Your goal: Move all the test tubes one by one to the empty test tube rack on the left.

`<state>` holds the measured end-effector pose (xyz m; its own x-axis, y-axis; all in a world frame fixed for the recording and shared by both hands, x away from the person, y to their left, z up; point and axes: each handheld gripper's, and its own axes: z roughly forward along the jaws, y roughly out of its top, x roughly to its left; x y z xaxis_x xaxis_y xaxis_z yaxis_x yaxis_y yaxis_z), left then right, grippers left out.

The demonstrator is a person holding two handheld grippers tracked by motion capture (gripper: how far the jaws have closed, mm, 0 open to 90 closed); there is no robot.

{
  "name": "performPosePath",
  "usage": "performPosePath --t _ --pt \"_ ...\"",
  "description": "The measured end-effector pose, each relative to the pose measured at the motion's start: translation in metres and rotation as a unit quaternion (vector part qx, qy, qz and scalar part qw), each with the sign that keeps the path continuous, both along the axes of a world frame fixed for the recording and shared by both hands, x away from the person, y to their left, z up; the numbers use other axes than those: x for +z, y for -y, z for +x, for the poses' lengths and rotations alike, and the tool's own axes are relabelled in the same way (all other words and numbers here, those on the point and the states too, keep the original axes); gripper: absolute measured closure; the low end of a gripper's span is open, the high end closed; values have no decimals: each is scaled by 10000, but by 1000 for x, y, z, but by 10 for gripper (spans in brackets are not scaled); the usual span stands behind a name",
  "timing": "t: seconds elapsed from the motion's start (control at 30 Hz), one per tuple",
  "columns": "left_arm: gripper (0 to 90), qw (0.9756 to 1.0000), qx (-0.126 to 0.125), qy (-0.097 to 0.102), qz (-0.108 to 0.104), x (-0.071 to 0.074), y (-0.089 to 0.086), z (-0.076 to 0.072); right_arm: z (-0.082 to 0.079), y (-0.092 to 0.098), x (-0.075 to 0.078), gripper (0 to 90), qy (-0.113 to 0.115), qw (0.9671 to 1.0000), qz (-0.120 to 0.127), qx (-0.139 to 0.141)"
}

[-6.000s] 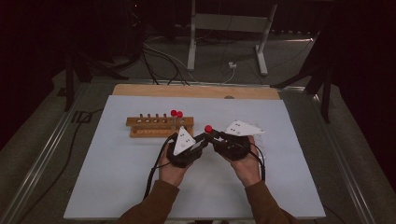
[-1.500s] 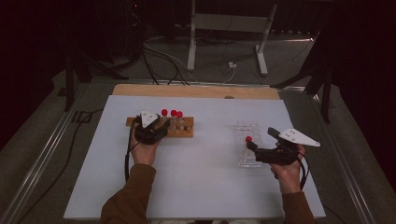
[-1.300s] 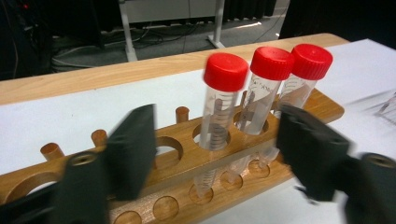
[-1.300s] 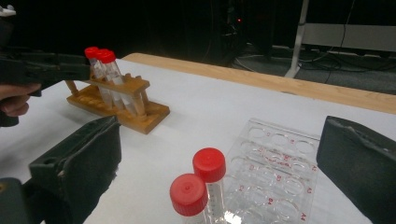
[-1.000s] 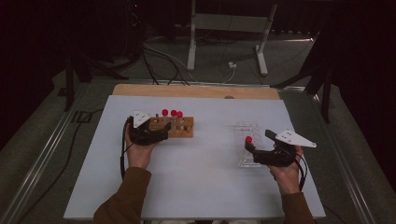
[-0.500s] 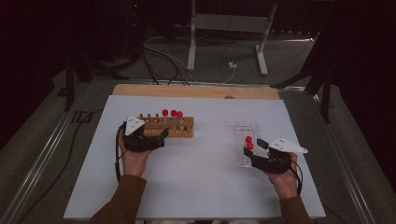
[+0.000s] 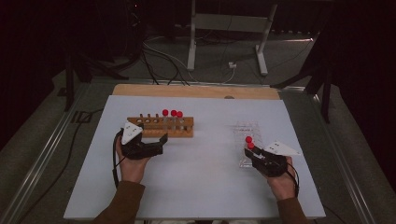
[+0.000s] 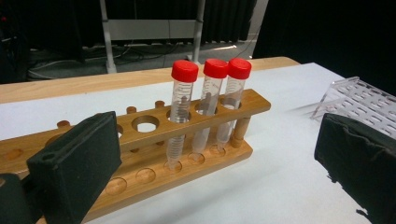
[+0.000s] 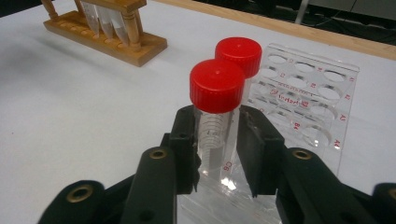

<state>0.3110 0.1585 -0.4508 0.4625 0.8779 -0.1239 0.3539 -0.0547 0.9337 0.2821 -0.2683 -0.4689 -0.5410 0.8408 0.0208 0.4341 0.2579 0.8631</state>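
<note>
Right gripper (image 9: 217,144) now clamped on tube (image 9: 217,121), seemingly lower.

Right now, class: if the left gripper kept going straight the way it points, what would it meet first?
Probably the wooden rack: it lies directly ahead between the open fingers of the left gripper, with three red-capped tubes standing in it. Depth is hard to judge, but nothing sits nearer in that line.

The wooden rack (image 9: 105,32) is cut by the top edge — its tube (image 9: 106,21) caps are out of frame.
</note>
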Motion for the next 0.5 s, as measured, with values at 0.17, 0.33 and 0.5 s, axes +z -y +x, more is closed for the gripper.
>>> performPosePath --t 0.17,0.33,0.5 --pt "13 10000 -46 37 22 2 2 -3 -1 -1 0 735 21 10000 -12 15" --pt "13 9999 -70 74 6 3 1 -7 -1 -2 0 741 7 10000 8 18" --pt "13 9999 -48 91 6 3 -2 -9 -1 -2 3 742 43 10000 22 27"
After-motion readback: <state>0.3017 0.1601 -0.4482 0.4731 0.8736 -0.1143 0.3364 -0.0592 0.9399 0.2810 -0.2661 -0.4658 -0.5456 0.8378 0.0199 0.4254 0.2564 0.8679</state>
